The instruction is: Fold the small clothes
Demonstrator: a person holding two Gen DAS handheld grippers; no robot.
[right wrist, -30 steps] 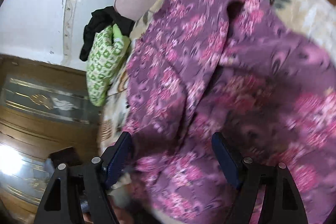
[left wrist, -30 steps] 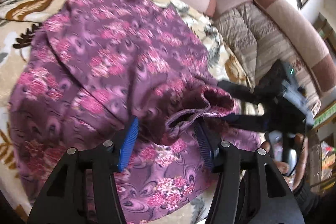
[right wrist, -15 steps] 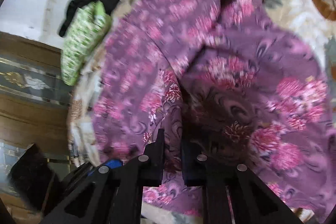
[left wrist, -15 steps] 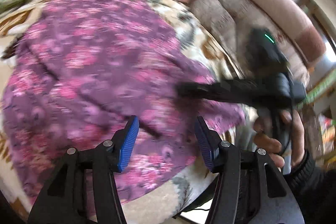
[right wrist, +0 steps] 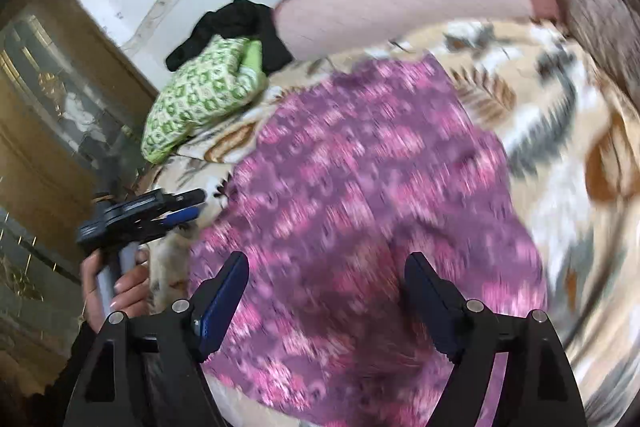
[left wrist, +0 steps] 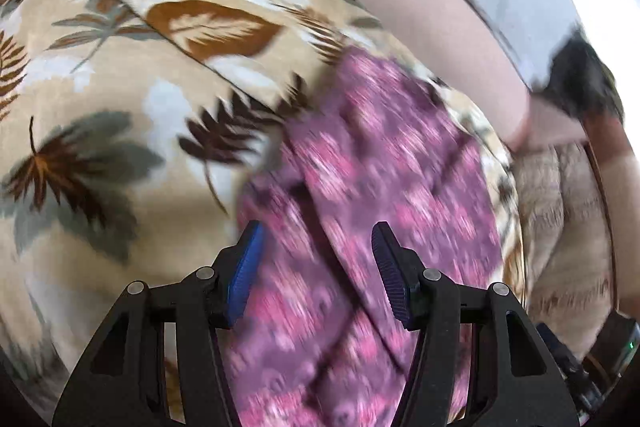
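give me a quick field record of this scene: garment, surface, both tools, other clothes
garment: purple floral cloth, lying folded on the blanket, image blurred
surface: beige leaf-print blanket
left tool: open, over the garment's edge, gripping nothing
right tool: open, above the garment, gripping nothing
other clothes: green patterned piece with a black item behind it, at the blanket's far edge

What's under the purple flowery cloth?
The purple flowery cloth lies on a beige blanket with leaf prints, which shows all around its edges. Whatever sits directly beneath the cloth's middle is covered, so anything hidden there cannot be seen.
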